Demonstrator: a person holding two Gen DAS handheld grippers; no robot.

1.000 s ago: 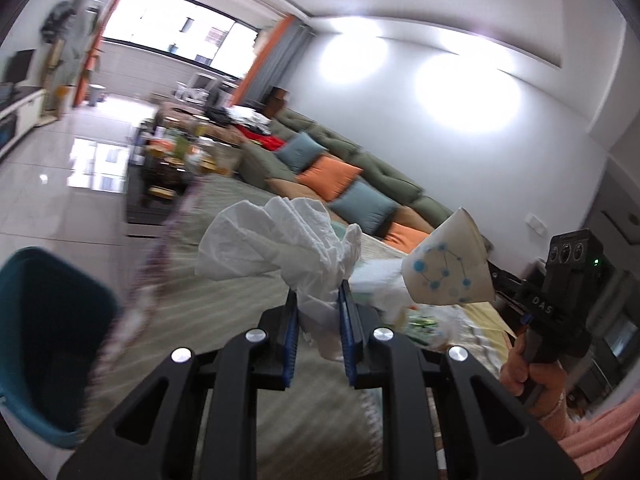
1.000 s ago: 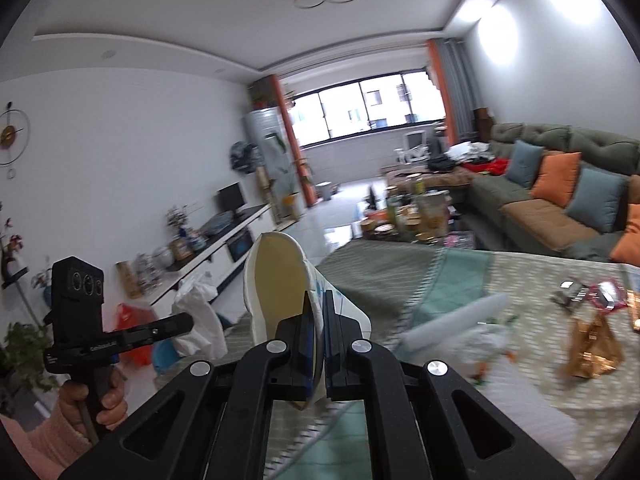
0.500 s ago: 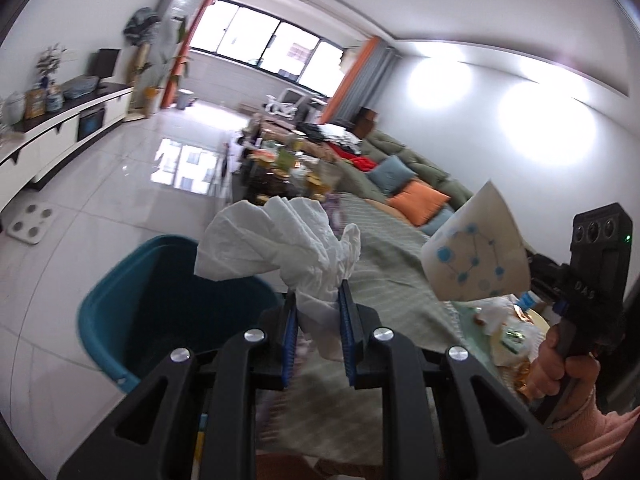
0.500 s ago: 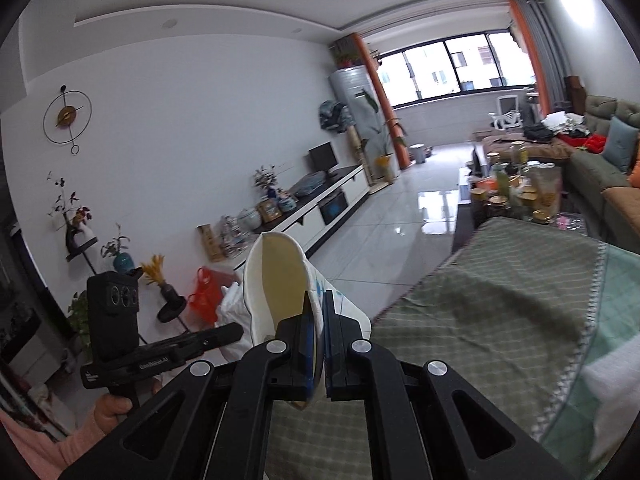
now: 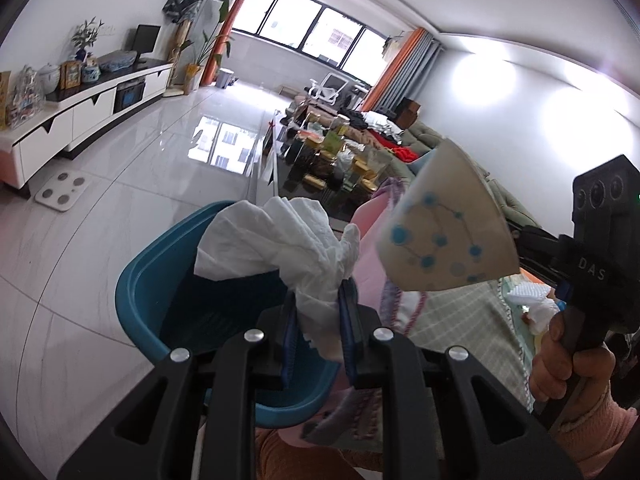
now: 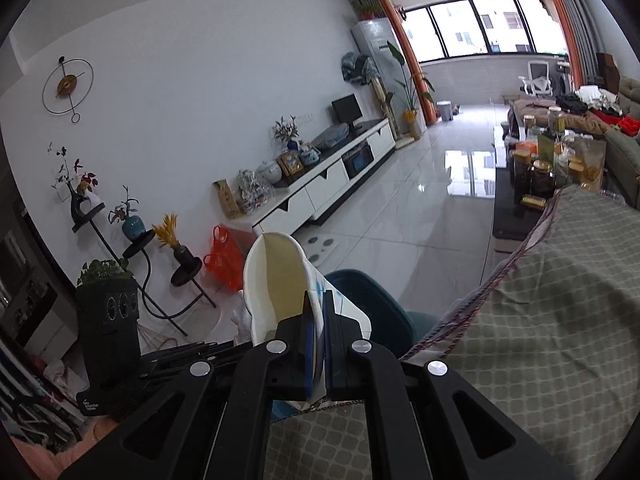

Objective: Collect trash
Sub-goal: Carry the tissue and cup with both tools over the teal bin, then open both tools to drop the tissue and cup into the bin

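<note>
Left tool (image 5: 318, 320) tilted downward, pads clamped, right tool (image 6: 316, 338) likewise, right hand (image 5: 568, 356) gripping its handle

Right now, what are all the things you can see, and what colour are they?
crumpled tissue: one, white, pinched in the left gripper, above the bin
paper cup: one, white with blue dots, flattened in the right gripper
bin: one, teal, on the floor beside the table
tablecloth: one, green checked, over the table
TV cabinet: one, white with black top, along the wall
bathroom scale: one, white, on the floor
plastic bag: one, orange, by the cabinet
wall clock: one, black and gold
left gripper: black, shut on tissue
right gripper: black, shut on cup
hand: one, holding the right gripper's handle
</note>
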